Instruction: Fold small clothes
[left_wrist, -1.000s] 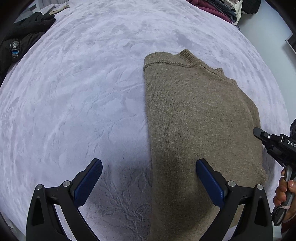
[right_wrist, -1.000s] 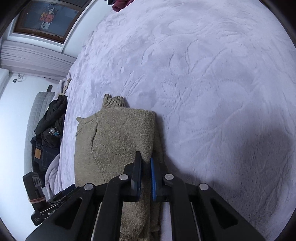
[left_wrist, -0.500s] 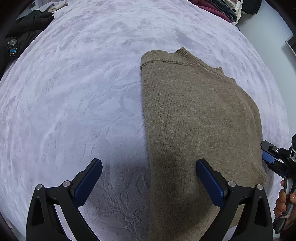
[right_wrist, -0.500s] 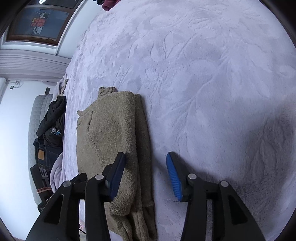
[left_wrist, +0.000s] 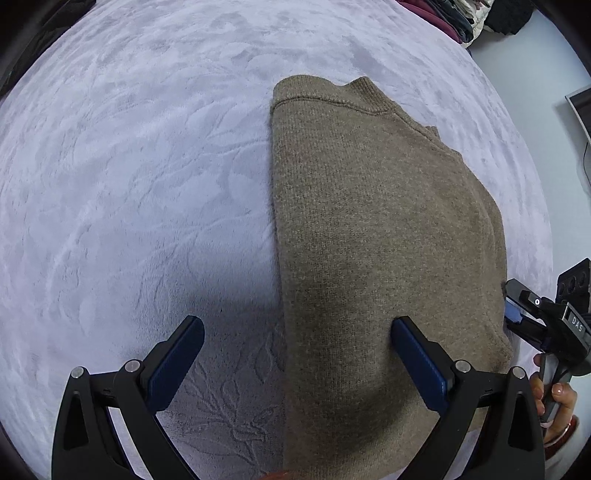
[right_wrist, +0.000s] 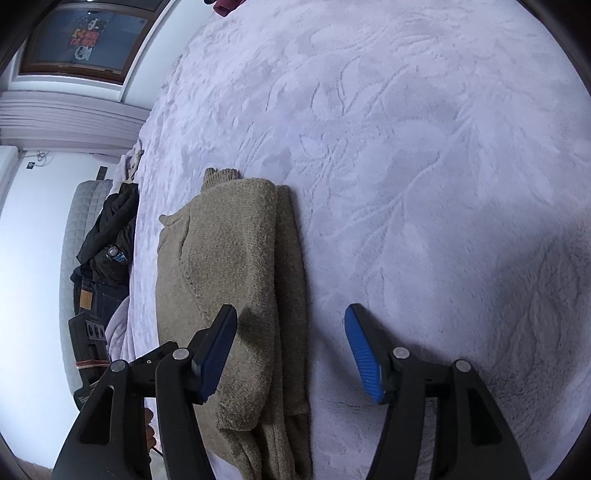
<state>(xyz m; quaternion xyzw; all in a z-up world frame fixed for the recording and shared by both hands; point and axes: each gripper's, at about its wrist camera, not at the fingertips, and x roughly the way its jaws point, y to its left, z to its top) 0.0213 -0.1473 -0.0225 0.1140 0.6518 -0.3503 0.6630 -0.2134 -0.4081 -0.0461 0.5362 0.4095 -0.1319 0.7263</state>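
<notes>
The left gripper (left_wrist: 297, 354) has its blue pads spread wide and clamps nothing; it hangs over the near part of the brown knit sweater (left_wrist: 376, 229), one pad above the knit and the other above the bare cover. The right gripper (right_wrist: 290, 350) is spread just as wide and is empty too, its left pad over the sweater's edge and its right pad over the cover beside it. In the left wrist view the right tool shows at the frame's right edge, near the sweater's side, with the person's hand (left_wrist: 557, 397) wrapped round its handle. The sweater lies flat on the lilac embossed bedspread (left_wrist: 129, 184), collar end away from the tongs, already doubled lengthwise into a long narrow stack with layered edges along one side in the right wrist view. By the look of it, the lengthwise folds are done and a crosswise fold, bringing the near end toward the collar, is probably what remains. No basket, box or drawer shows in either view. A heap of dark clothing (right_wrist: 110, 236) sits at the bed's edge, and more garments (left_wrist: 461, 18) are piled at the far corner.
</notes>
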